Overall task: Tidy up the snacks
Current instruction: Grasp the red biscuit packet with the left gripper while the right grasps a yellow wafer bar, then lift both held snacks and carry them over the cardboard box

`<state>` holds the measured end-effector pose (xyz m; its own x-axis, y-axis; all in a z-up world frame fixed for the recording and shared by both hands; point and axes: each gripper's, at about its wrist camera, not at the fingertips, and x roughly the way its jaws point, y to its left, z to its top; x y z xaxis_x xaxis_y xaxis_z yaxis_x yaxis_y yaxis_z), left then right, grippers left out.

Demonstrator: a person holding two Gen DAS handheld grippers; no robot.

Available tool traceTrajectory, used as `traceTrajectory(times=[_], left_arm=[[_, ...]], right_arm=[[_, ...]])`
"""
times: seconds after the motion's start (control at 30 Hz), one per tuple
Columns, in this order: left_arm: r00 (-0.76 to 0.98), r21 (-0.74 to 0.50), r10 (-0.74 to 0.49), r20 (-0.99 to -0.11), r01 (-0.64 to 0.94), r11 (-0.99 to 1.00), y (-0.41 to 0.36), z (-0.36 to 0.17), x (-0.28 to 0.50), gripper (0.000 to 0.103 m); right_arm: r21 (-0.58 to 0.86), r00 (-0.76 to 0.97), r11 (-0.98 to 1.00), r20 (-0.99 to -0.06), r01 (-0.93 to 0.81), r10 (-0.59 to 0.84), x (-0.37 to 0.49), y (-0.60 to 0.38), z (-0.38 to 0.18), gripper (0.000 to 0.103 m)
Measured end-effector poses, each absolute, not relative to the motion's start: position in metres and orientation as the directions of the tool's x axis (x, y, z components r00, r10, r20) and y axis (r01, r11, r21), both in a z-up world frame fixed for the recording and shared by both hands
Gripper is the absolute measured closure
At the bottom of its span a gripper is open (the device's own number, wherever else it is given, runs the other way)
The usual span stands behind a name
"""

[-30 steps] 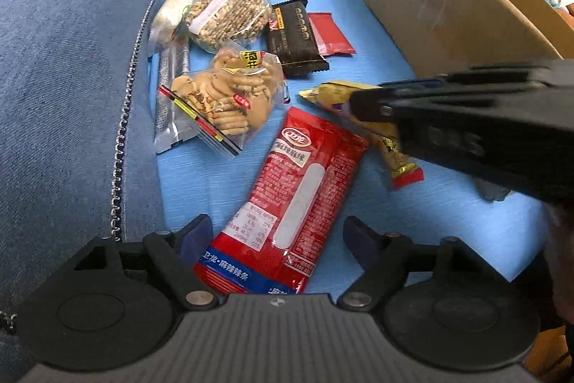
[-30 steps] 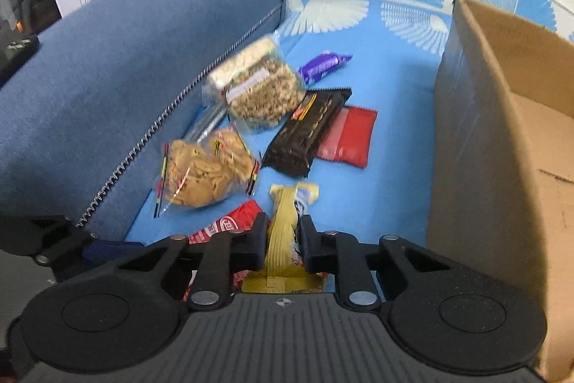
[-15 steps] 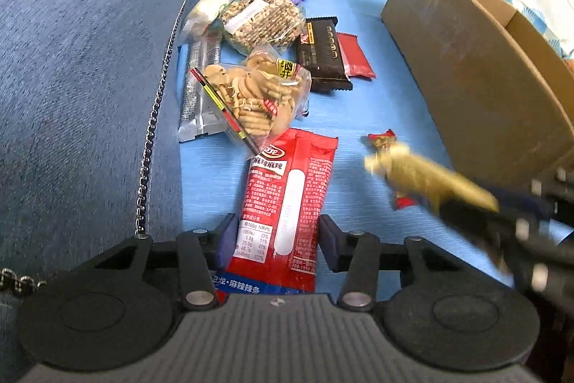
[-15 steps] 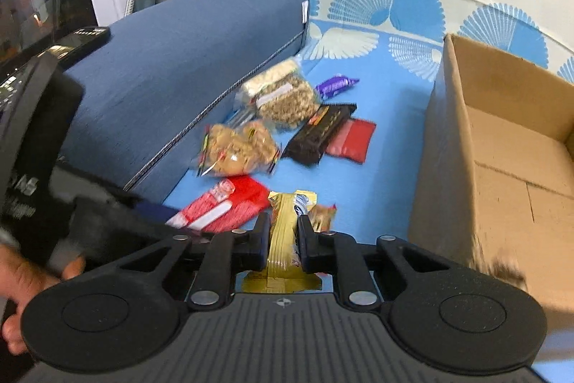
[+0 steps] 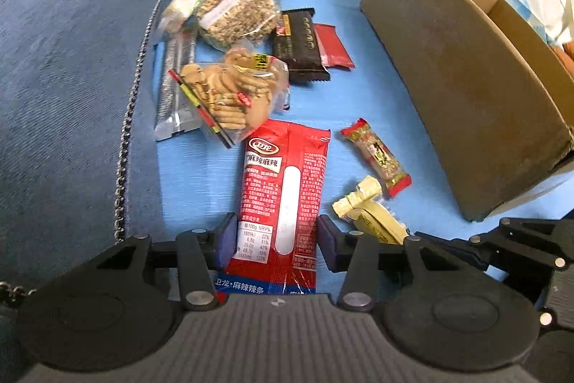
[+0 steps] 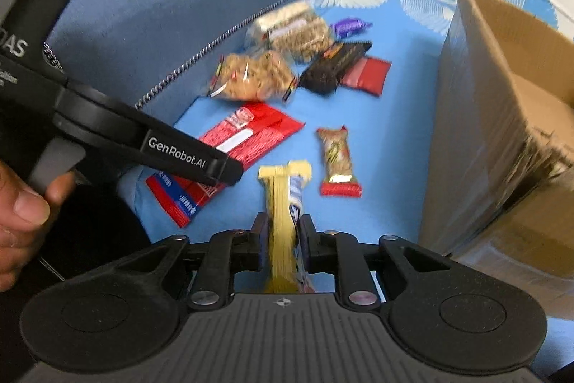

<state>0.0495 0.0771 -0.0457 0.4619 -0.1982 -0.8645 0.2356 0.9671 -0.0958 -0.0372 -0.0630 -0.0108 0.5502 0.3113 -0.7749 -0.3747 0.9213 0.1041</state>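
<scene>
A long red packet [image 5: 283,167] lies lengthwise on the blue cloth, and my left gripper [image 5: 278,232] is shut on its near end, one pad on each long edge. The right wrist view shows the same red packet [image 6: 251,135] under the left gripper [image 6: 226,171]. My right gripper [image 6: 285,228] pinches a yellow snack packet [image 6: 283,200] on edge; its jaws are starting to open with the packet still between the pads. In the left wrist view that yellow packet [image 5: 362,203] sticks out of the right gripper [image 5: 412,239], just right of the red packet.
An open cardboard box [image 5: 466,78] stands at the right. A small red-and-gold bar [image 5: 376,157] lies beside it. Farther back are a cookie bag [image 5: 233,92], a dark bar [image 5: 301,45], a flat red packet [image 5: 333,45] and a grain bag [image 5: 233,13]. A blue cushion [image 5: 71,60] bounds the left.
The left jaws have closed in on the red packet. The right gripper has carried the yellow packet off the cloth towards the near right, uncovering the red-and-gold bar.
</scene>
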Motion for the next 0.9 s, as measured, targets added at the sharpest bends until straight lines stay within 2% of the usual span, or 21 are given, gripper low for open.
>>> traceTrajectory(times=[0.07,0.17,0.33,0.43,0.53,0.7,0.9], left_arm=[[0.462,-0.077,-0.190,-0.866,0.252,0.965,0.072,-0.047,0.049,0.045],[0.463,-0.049,-0.174,-0.869,0.270,0.962,0.067,-0.048,0.049,0.042],[0.469,-0.006,-0.143,-0.871,0.282,0.959,0.060,-0.050,0.048,0.042],[0.483,0.010,-0.130,-0.866,0.276,0.961,0.059,-0.049,0.046,0.051],[0.503,-0.003,-0.143,-0.853,0.269,0.963,0.062,-0.046,0.044,0.056],[0.549,-0.108,-0.268,-0.792,0.307,0.946,0.073,-0.032,0.034,0.057],[0.509,-0.089,-0.245,-0.825,0.311,0.946,0.066,-0.037,0.039,0.057]], right_arm=[[0.106,0.535,0.921,-0.786,-0.376,0.309,-0.036,-0.063,-0.014,0.077],[0.107,0.517,0.920,-0.800,-0.378,0.306,-0.035,-0.064,-0.019,0.077],[0.088,0.517,0.911,-0.799,-0.404,0.306,-0.037,-0.064,-0.023,0.077],[0.067,0.526,0.904,-0.794,-0.422,0.305,-0.039,-0.064,-0.023,0.085],[0.070,0.541,0.905,-0.782,-0.419,0.311,-0.040,-0.067,-0.020,0.086],[0.067,0.597,0.914,-0.738,-0.401,0.316,-0.044,-0.073,-0.008,0.086],[0.064,0.579,0.922,-0.761,-0.381,0.292,-0.043,-0.075,-0.014,0.086]])
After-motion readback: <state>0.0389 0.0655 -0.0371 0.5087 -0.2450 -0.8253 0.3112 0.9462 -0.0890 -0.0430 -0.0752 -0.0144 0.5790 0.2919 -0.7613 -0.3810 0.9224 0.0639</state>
